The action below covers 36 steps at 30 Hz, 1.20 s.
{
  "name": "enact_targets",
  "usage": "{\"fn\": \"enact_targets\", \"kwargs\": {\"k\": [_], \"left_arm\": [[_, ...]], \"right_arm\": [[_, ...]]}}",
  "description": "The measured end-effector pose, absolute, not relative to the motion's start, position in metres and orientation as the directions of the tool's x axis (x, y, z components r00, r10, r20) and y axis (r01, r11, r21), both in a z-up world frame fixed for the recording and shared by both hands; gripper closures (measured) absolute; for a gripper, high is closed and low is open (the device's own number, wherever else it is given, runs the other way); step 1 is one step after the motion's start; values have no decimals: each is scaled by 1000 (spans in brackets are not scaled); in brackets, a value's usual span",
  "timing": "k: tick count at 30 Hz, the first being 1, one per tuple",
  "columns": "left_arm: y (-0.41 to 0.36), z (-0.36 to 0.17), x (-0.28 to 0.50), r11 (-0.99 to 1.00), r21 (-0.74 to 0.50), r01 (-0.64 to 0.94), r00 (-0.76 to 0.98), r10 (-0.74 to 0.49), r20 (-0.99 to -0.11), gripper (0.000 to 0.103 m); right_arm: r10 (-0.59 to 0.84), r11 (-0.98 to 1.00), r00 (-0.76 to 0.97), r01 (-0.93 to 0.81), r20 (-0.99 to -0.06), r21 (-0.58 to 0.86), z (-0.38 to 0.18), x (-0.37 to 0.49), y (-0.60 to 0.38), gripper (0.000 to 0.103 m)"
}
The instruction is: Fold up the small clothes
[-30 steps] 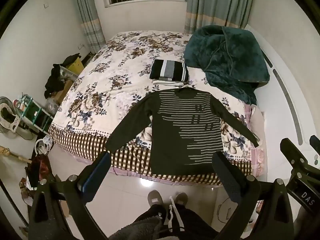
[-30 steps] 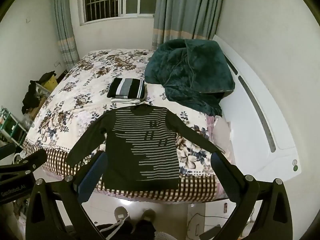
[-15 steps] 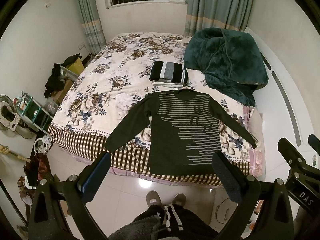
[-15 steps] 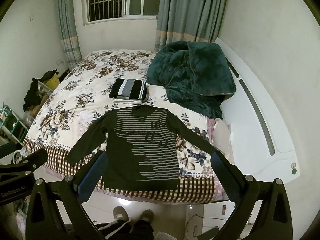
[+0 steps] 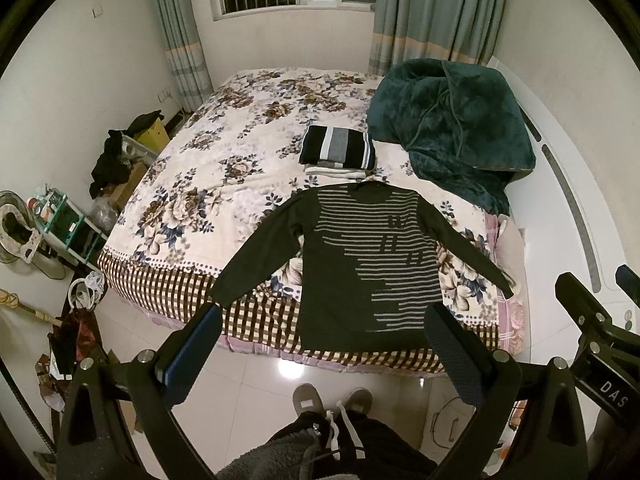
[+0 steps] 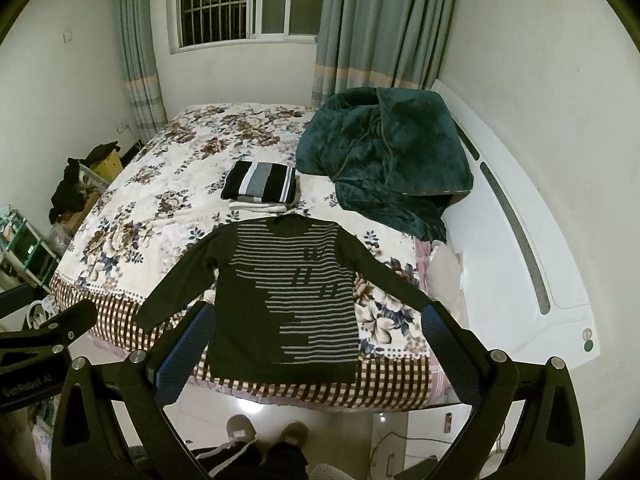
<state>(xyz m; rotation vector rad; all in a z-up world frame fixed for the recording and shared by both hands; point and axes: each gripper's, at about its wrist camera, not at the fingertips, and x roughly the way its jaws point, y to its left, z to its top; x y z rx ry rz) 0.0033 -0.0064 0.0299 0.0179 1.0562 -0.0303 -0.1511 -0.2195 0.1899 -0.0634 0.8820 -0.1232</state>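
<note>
Jaws of left gripper (image 5: 322,344) and right gripper (image 6: 318,342) spread wide, gripping nothing, well back from bed (image 5: 200,208). Ahead between jaws: dark striped sweater (image 5: 360,264) lying flat, sleeves out, hem over bed's edge. Soft, light, floppy; best pinched at cuffs or shoulders. Beyond: folded clothes (image 5: 338,152). Readable: "DAS", "GenRobot.AI".

Dark striped sweater (image 5: 360,264) spread flat on the bed, sleeves splayed outward, hem at the bed's near edge, folded striped clothes (image 5: 338,152) just beyond its collar
</note>
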Motion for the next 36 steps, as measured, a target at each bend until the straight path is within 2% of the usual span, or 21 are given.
{"fn": "enact_targets", "kwargs": {"k": [36], "left_arm": [[-4, 33, -1, 999, -4, 34, 504, -21, -864, 0]], "right_arm": [[-137, 990, 641, 78, -755, -114, 187, -158, -219, 0]]}}
